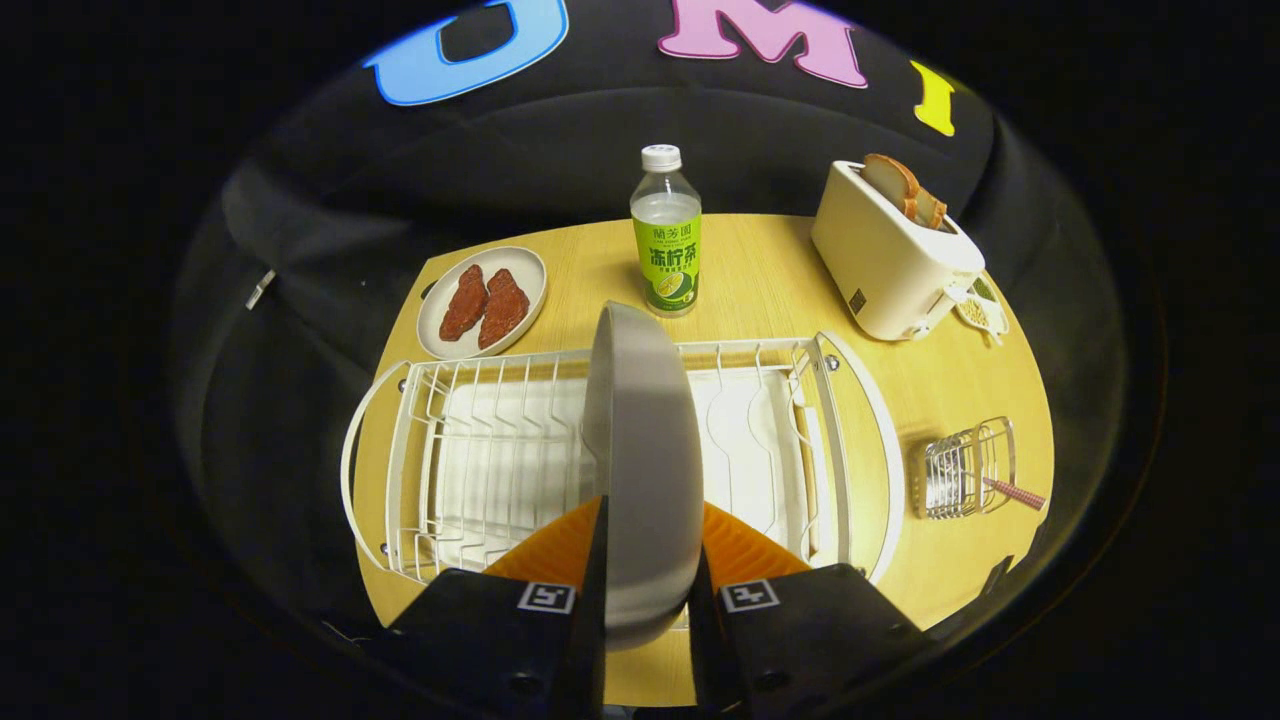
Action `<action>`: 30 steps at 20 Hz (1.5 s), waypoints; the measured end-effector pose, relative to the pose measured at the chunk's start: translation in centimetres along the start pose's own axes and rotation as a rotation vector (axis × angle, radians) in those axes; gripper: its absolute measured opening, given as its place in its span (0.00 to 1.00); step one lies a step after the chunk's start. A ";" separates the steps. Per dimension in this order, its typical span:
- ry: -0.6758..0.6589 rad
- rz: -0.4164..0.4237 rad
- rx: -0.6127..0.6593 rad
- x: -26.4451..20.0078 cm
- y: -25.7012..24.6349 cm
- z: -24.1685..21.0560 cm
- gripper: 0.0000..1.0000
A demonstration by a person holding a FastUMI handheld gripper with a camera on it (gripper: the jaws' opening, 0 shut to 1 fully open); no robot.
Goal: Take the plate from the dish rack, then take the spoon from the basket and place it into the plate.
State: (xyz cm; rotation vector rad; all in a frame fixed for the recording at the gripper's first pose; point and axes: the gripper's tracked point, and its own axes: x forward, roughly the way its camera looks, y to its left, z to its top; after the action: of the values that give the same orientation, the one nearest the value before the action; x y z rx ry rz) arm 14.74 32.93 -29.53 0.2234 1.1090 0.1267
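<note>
**A:** What have you got at the fingers?

**B:** My gripper is clenched on the round grey ceramic plate. It stands on edge between the two fingers, both pressing its faces, and it rises upright straight ahead of them.

**A:** And under it?

**B:** Just ahead of the fingers and below the plate I see the white wire dish rack with its white drip tray, sitting on the light wooden table. I cannot tell whether the plate's lower rim touches the rack's wires.

**A:** The spoon?

**B:** To the right of the fingers, past the rack's right handle, a small metal wire basket lies on the table. A thin reddish handle, the spoon, pokes out of it toward the right.

**A:** Farther out?

**B:** Beyond the rack, dead ahead, a clear plastic bottle with a green label stands upright. Left of it, a pale oval dish holds two dark red meat pieces. Right of the bottle, a cream toaster has brown bread slices sticking up from its slots.
</note>
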 end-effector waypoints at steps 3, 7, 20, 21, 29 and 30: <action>-0.049 -0.052 -0.087 -0.7 -0.2 1.8 0.37; -0.073 -0.082 -0.138 -1.8 -1.2 3.4 0.33; -0.121 0.084 0.102 -5.2 -5.1 4.2 0.29; -0.122 0.107 0.115 -5.7 -5.5 3.7 0.29; -0.119 0.293 0.192 -10.2 -9.4 0.1 0.29; -0.120 0.318 0.204 -10.9 -10.1 -0.4 0.29</action>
State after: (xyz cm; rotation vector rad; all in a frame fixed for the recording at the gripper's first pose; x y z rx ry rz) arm 9.47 20.87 -22.62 0.5829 0.9603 0.2805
